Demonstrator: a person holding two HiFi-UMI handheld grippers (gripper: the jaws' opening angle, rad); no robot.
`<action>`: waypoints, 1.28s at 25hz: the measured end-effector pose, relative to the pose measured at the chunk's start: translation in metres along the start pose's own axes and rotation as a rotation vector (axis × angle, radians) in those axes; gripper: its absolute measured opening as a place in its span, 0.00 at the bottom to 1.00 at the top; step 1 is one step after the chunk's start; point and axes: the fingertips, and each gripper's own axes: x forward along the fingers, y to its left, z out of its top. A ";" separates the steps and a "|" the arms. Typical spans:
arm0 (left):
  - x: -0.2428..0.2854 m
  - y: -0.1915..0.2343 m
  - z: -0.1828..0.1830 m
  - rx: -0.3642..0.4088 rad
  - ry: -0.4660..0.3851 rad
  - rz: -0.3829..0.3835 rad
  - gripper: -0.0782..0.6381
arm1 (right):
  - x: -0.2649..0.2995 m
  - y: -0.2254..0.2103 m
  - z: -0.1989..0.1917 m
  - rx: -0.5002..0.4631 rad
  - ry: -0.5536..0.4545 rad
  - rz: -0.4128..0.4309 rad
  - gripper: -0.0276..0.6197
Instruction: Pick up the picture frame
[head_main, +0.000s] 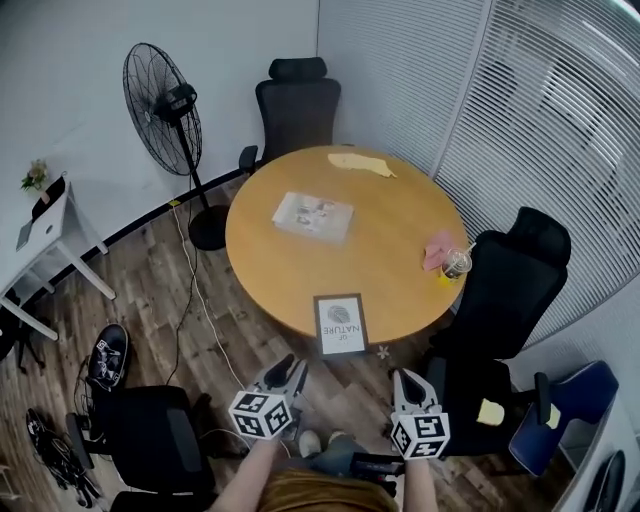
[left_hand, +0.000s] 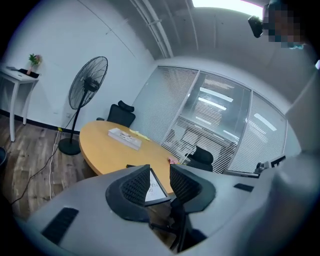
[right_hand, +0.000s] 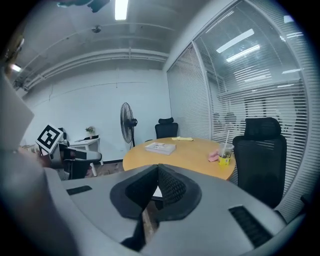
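Hovering before picture frame (head_main: 340, 324) at table (head_main: 285, 270) edge, chair (head_main: 508, 292) beside: left fingers (left_hand: 135, 186) parted, right fingers (right_hand: 173, 188) pressed together.

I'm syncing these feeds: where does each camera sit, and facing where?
Head view: on the head, steeply down at table and picture frame; left gripper, right gripper, forearms show.
Left gripper view: on left gripper, faces the frame between its parted fingers.
Right gripper view: on right gripper, faces across the table; fingers together.
All three share the table.
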 end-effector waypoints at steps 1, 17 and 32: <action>0.005 0.001 0.001 0.001 0.003 -0.003 0.29 | 0.001 -0.003 -0.001 0.010 0.008 -0.006 0.06; 0.054 0.012 -0.017 0.041 0.111 -0.010 0.30 | 0.031 -0.028 -0.020 0.074 0.041 -0.020 0.06; 0.092 0.056 -0.064 -0.202 0.212 0.031 0.33 | 0.081 -0.039 -0.049 0.035 0.170 0.048 0.06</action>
